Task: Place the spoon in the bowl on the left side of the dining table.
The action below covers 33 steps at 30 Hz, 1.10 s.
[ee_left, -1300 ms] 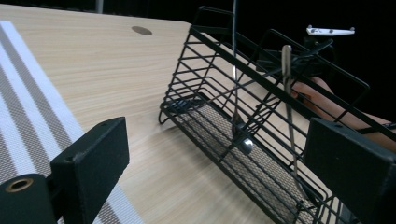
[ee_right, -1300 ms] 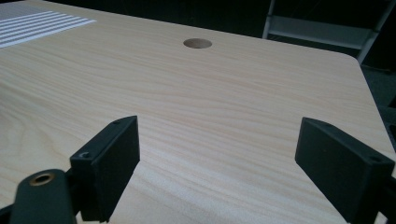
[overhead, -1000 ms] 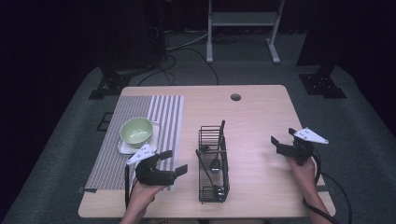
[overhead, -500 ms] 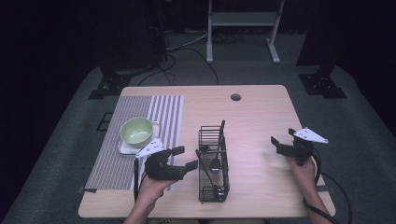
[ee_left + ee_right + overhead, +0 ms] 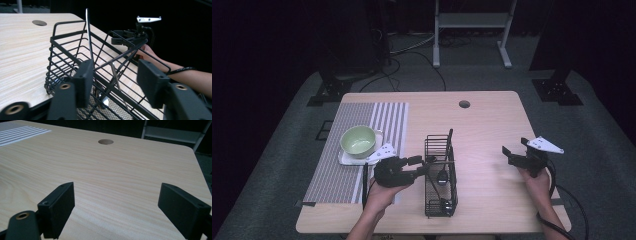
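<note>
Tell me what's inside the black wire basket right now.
The wire basket holds a few utensils: a thin upright handle leaning on the rim, and a ladle-like piece lower down. Their ends near the mesh floor are masked by wires and the left tongs, so I can't identify them.

We see black wire metal basket (image 5: 441, 175), matt coated; pale wood-grain tabletop (image 5: 492, 120), smooth; grey-striped woven cloth mat (image 5: 362, 125); glossy green ceramic bowl (image 5: 358, 140); matt black plastic left gripper (image 5: 424, 165).

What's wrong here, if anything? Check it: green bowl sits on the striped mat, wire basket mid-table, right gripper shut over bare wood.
The right gripper is not shut: the right gripper view shows its jaws wide apart over bare table. The bowl, mat and basket are as stated.
</note>
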### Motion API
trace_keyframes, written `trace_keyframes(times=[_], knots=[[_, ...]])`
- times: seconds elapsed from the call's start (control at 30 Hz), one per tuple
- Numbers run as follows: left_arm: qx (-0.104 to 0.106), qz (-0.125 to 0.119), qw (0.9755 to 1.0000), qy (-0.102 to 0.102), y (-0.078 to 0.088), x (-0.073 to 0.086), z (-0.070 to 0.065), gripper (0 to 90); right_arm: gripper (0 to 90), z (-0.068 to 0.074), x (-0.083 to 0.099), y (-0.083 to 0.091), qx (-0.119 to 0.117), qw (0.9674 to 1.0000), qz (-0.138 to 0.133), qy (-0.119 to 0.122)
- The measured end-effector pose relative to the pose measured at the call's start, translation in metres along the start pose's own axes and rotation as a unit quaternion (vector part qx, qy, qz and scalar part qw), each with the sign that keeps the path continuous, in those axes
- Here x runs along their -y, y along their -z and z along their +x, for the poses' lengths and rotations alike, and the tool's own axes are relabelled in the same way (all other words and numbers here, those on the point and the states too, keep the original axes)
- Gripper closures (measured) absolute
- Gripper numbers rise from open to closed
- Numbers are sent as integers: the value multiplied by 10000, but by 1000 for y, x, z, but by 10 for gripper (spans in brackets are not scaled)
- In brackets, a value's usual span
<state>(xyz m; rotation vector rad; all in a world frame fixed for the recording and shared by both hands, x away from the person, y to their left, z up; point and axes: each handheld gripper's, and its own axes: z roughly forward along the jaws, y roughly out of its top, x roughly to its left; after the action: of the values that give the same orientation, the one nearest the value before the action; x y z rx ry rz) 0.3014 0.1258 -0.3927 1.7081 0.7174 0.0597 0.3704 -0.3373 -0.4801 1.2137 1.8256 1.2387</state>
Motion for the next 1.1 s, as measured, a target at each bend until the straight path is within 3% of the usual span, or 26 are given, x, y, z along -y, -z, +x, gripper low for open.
trace_keyframes(times=[0.1, 0.4, 0.5, 0.8, 1.1], knots=[[120, -42, 9999, 59, 1, 0, 3, 617, 129, 0, 0, 0, -5, 10000, 3, 9], [301, -161, 9994, 1, 1, 2, 4, 797, 129, 0, 0, 0, -12, 10000, 12, 15], [385, -256, 9989, 71, 3, 3, 5, 842, 129, 0, 0, -1, -12, 10000, 22, 21], [663, -500, 9957, 400, 3, 4, 6, 891, 128, -1, -1, -1, -4, 10000, 66, -27], [721, -710, 9929, 630, 7, 2, 8, 892, 128, -1, -1, -2, -15, 10000, 78, -21]])
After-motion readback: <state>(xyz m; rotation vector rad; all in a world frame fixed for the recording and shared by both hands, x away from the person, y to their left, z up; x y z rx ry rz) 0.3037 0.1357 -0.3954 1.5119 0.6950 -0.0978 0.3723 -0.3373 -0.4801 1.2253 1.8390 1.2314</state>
